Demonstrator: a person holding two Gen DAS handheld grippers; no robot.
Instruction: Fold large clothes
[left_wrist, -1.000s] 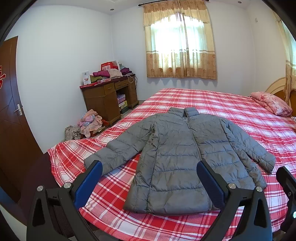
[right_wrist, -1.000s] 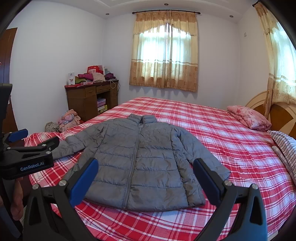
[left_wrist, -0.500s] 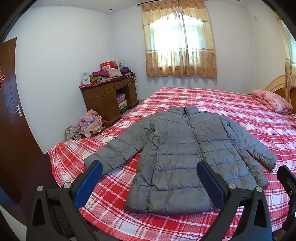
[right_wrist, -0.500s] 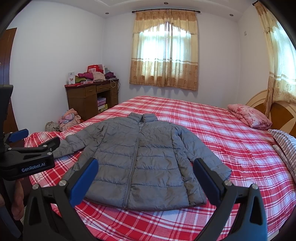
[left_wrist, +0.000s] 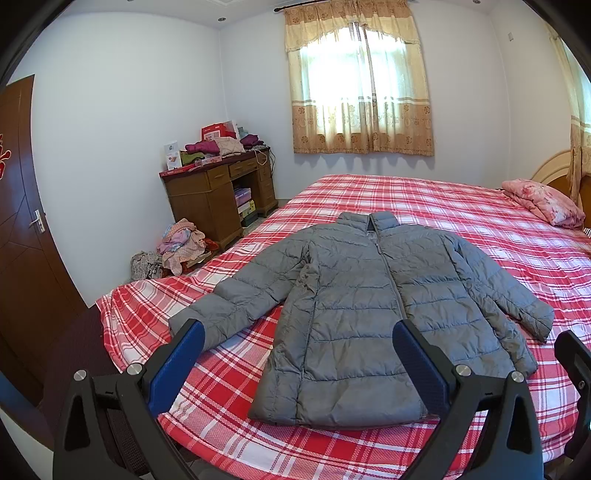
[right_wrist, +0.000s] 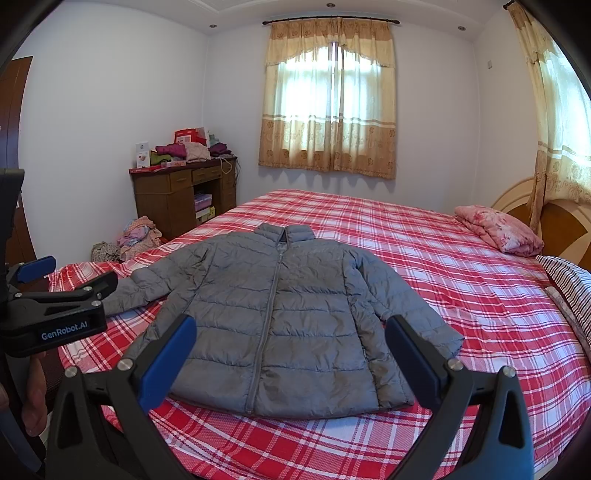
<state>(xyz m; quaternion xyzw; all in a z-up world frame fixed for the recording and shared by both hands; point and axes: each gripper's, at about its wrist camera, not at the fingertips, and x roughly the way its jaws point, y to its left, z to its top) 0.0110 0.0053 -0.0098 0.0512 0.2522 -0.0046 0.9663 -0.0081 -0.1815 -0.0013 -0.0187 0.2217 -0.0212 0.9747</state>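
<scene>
Both tools (left_wrist: 295, 354) (right_wrist: 291, 350) gape above flat, zipped grey jacket (right_wrist: 280, 317).

A wooden desk (right_wrist: 184, 195) stands against the far wall, left of the curtained window (right_wrist: 330, 107), its top heaped with folded clothes and boxes (right_wrist: 186, 146). A pile of clothes (right_wrist: 138, 236) lies on the floor just before it. At the bed's (right_wrist: 424, 236) headboard end rests a folded pink floral quilt (right_wrist: 498, 229), with a striped pillow (right_wrist: 570, 277) at the right edge.
</scene>
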